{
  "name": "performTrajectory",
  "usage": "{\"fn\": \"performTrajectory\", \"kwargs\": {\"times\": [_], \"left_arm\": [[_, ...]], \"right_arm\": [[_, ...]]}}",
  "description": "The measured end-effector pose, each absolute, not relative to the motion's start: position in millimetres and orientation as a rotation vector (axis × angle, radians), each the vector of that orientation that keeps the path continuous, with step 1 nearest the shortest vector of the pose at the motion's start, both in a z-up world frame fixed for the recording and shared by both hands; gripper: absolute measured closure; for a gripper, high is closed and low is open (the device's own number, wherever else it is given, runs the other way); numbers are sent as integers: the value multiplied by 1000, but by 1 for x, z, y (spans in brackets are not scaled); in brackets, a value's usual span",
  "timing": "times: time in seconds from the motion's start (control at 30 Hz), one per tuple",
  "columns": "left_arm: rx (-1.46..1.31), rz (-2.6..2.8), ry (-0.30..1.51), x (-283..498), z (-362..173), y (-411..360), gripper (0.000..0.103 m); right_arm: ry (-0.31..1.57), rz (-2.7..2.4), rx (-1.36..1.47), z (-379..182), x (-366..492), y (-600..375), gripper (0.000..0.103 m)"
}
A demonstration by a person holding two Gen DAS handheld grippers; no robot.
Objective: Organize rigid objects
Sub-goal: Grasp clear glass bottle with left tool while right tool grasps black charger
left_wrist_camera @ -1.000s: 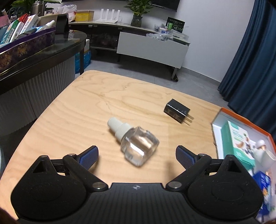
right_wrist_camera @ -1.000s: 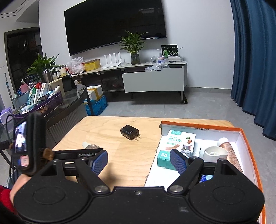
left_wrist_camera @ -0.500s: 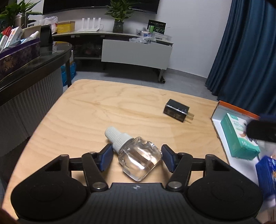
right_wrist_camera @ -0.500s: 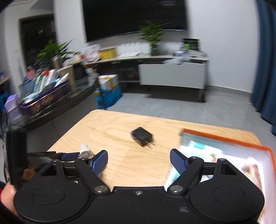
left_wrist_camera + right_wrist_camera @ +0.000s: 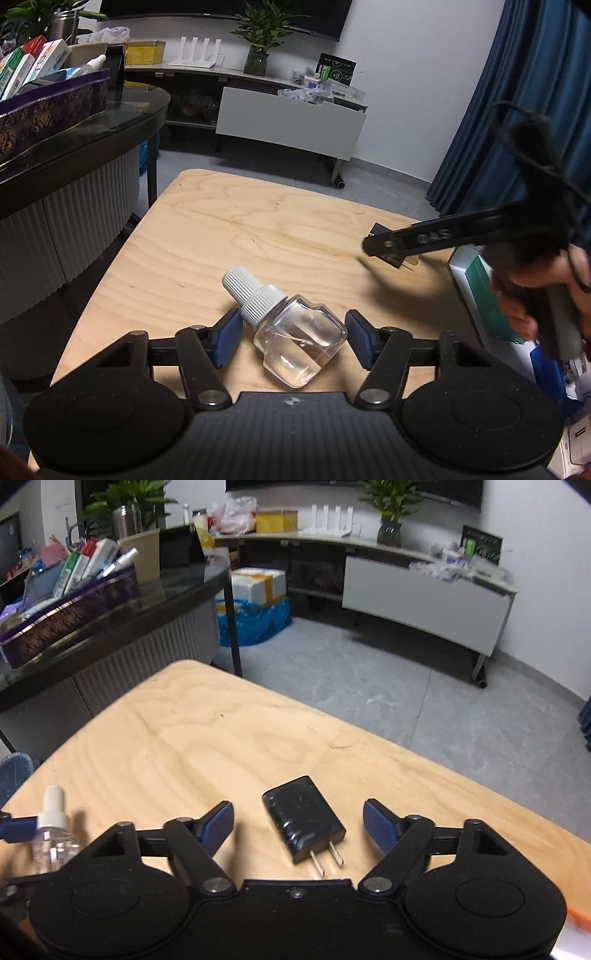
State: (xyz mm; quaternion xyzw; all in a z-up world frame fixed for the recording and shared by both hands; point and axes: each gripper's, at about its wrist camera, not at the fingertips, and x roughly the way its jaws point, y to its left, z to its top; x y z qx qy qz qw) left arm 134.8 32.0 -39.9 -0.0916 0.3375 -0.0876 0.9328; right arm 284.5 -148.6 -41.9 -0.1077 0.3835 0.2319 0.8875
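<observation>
A clear bottle with a ribbed white cap lies on the wooden table. My left gripper is open around it, a blue pad on each side with small gaps. The bottle also shows in the right wrist view. A black plug charger lies prongs toward me between the open pads of my right gripper, not touched. In the left wrist view the right gripper hangs over the charger and mostly hides it.
An orange-rimmed white box with a teal carton and other items stands at the table's right edge. A dark counter with a purple tray of items stands to the left. A TV bench is beyond.
My right gripper has swung left and down from the box to straddle the charger. My left gripper stays around the bottle, having narrowed from wide open a second ago.
</observation>
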Motion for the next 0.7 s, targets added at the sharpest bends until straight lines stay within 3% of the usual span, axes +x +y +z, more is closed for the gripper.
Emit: {"fn": "performTrajectory", "kwargs": {"times": [0.17, 0.33, 0.4, 0.53, 0.63, 0.7], "left_arm": [[-209, -177, 690, 137, -40, 35, 41], [-204, -177, 674, 131, -33, 32, 43], [-198, -185, 665, 128, -27, 30, 67], [-176, -185, 689, 124, -29, 24, 68], [-208, -176, 694, 114, -34, 31, 63], [-188, -164, 686, 103, -33, 32, 39]], "right_arm": [[817, 516, -185, -47, 285, -150, 59], [785, 481, -186, -42, 258, -148, 59], [772, 472, -142, -35, 245, -153, 59], [770, 449, -100, -19, 216, -165, 59], [753, 447, -110, -12, 186, -171, 59], [734, 447, -104, -9, 167, -177, 59]]}}
